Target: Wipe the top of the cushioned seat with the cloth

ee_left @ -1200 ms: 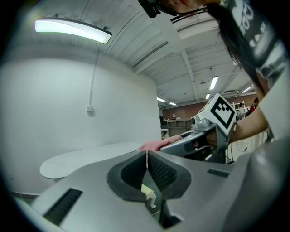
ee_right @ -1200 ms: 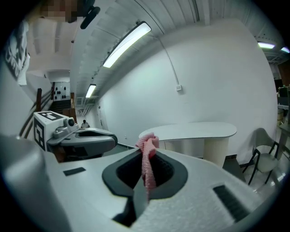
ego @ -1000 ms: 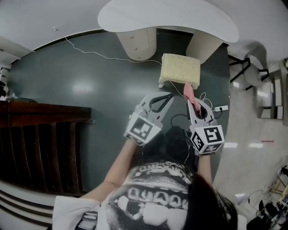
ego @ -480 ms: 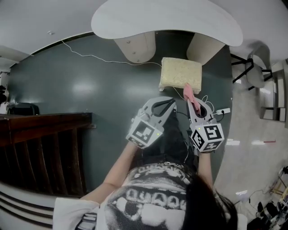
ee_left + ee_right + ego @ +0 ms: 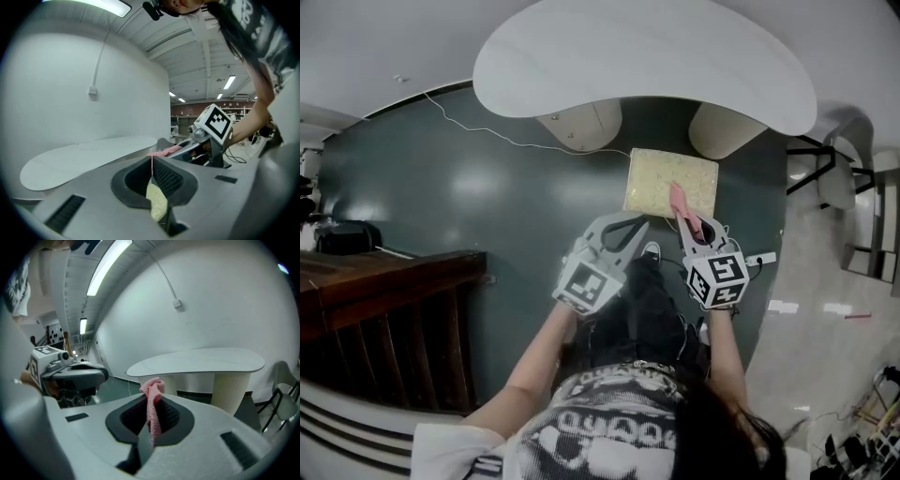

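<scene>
Gripping cloth [image 5: 679,199] in right tool [image 5: 688,223] | cloth overlaps cushioned seat [image 5: 649,180]

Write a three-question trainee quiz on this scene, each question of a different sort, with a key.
1. True or false: the left gripper holds the cloth.
2. The cushioned seat stands: A) on the dark floor by the white table; B) on top of that table; C) on a shelf.
3. Fill in: the cloth's colour is ____.

Key: 1 false, the right gripper is shut on it; 2 A; 3 pink.
</scene>
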Action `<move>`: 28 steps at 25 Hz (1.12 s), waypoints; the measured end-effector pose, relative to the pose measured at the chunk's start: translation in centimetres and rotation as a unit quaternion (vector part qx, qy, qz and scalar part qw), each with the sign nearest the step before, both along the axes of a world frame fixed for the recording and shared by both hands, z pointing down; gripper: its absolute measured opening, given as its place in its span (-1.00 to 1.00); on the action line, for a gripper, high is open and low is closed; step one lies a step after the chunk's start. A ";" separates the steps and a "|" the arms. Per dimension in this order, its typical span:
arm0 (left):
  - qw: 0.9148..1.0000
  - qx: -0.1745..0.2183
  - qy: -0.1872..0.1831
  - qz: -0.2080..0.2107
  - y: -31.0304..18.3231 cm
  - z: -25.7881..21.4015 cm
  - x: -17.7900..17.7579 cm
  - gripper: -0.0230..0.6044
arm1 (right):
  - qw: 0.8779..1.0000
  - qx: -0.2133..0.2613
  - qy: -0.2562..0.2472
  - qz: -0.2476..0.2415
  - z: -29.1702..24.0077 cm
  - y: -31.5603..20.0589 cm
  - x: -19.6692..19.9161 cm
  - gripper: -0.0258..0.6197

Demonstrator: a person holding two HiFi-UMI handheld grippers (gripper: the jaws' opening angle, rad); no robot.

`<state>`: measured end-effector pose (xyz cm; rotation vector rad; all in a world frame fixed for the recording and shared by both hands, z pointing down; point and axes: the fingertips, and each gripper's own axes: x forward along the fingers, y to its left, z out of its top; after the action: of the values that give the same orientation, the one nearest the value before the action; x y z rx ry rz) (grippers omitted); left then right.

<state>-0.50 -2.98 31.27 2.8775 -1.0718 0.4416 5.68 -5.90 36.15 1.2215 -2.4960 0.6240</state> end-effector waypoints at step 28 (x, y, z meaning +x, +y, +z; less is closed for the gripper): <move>0.998 -0.028 -0.045 0.027 -17.6 23.5 -7.0 -0.90 | 0.978 -0.198 -0.060 0.036 34.7 -19.4 -8.0 -0.89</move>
<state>-7.54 -20.55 54.79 2.8677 -0.9800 0.5979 -2.29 -25.34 70.82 1.1493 -2.2729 1.1791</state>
